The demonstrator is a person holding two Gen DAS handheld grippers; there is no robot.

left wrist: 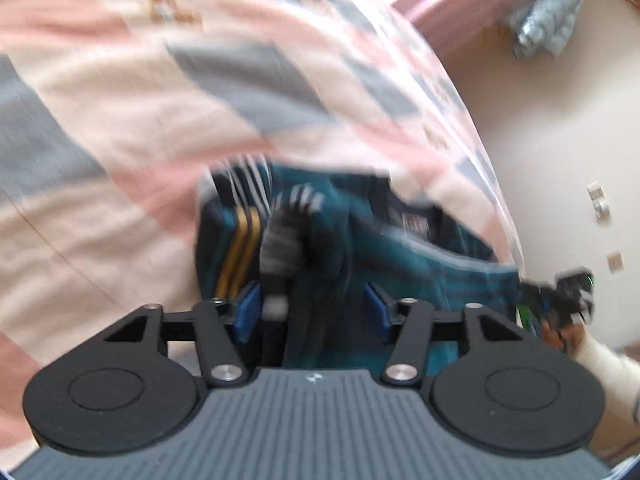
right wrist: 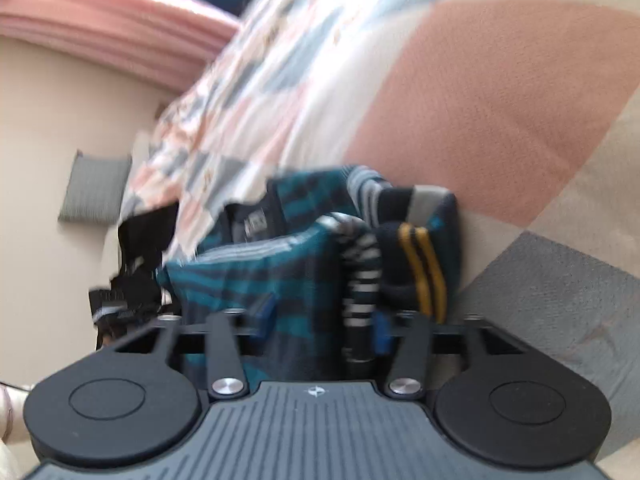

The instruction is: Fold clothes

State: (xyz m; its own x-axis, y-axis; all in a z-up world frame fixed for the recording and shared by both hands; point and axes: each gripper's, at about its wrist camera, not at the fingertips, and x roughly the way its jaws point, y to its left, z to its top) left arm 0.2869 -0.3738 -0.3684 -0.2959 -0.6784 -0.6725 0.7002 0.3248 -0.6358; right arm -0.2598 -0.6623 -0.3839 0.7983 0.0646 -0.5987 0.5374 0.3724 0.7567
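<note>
Garment: teal-and-navy striped top (left wrist: 420, 264), bunched on the bed, lying between and just ahead of both sets of jaws.
Left gripper (left wrist: 312, 306): jaws spread, blue pads apart; a dark fold and a grey-striped cuff (left wrist: 280, 240) hang between them, seemingly not pinched.
Right gripper (right wrist: 322, 318): jaws spread; teal cloth and a striped sleeve (right wrist: 360, 280) sit between the pads, grip not evident.
Trim: yellow-banded navy hem (right wrist: 424, 268), just past the right pad.
Bed: pink, grey and cream checked cover (left wrist: 120, 120) beyond the garment.
Far: crumpled pale cloth (left wrist: 544, 20) well away.
Risk: blurred views suggest fast motion; with jaws parted the fold could slump, or closing might snag only the sleeve.
</note>
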